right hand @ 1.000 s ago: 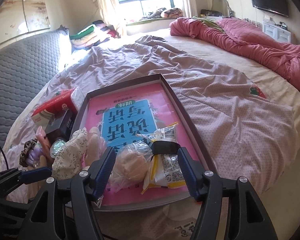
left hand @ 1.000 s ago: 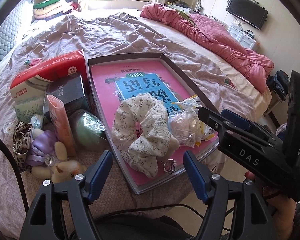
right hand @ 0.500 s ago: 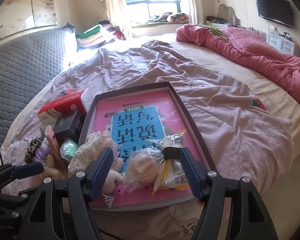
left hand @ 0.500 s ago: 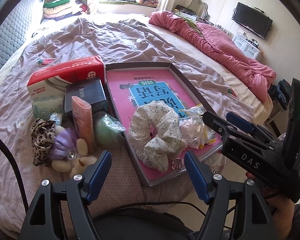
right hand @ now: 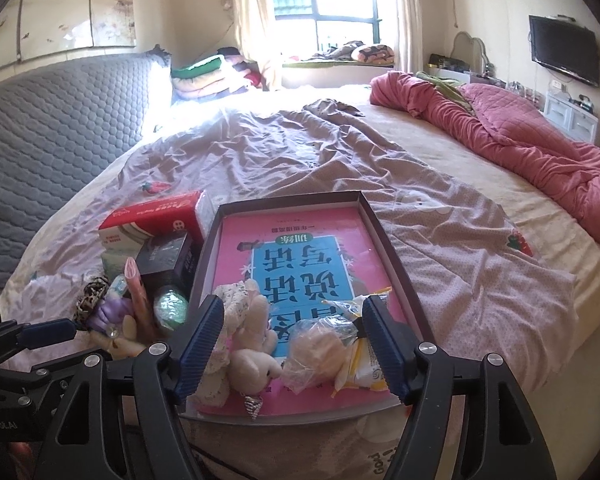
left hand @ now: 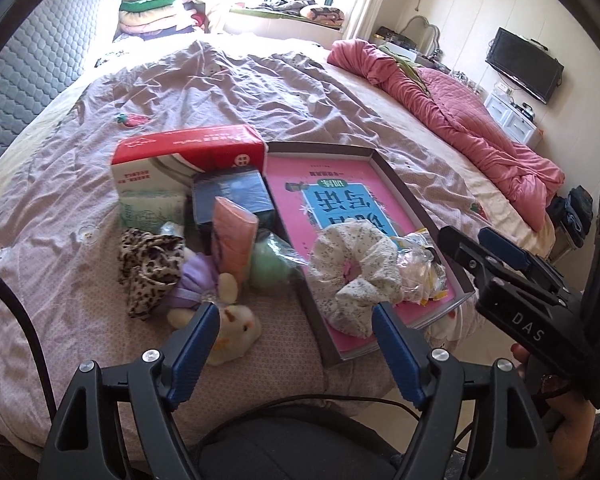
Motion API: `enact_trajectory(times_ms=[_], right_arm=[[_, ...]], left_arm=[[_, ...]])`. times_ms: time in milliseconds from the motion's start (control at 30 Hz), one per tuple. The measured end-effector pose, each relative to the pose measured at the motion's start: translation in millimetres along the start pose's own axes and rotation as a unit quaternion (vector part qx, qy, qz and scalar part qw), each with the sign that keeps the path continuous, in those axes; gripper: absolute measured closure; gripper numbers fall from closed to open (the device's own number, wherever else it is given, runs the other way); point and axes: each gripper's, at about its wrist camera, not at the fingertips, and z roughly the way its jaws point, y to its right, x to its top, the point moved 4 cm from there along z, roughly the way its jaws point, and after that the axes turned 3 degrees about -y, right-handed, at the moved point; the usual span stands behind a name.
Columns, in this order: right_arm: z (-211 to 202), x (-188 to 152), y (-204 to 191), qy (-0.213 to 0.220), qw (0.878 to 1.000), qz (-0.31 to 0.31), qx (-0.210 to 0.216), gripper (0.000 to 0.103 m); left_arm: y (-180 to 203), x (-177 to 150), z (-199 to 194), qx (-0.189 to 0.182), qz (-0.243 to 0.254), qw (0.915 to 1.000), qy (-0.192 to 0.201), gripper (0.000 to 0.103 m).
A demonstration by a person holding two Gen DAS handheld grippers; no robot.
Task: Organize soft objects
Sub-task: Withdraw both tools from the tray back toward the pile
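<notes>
White letters "DAS" stand on the black body of the right gripper (left hand: 500, 248), seen from the left wrist view. The pink book (right hand: 300, 256) in the tray has large Chinese characters on its blue panel (upside down from here, and I can't make them out surely). The red tissue pack (left hand: 188, 148) carries small white Chinese print and a round white emblem, too small to read, and "Good" shows on the sheet (right hand: 374, 466) at the bed's edge.
</notes>
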Motion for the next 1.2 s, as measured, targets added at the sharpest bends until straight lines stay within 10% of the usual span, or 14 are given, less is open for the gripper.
enact_trajectory(times_ms=[1200], right_arm=[[-42,29,-65,0.03,0.997,-0.07,0.032,0.029]], left_arm=[[-86,0,-58,0.064,-0.075,0.9942,0.042,0.025]])
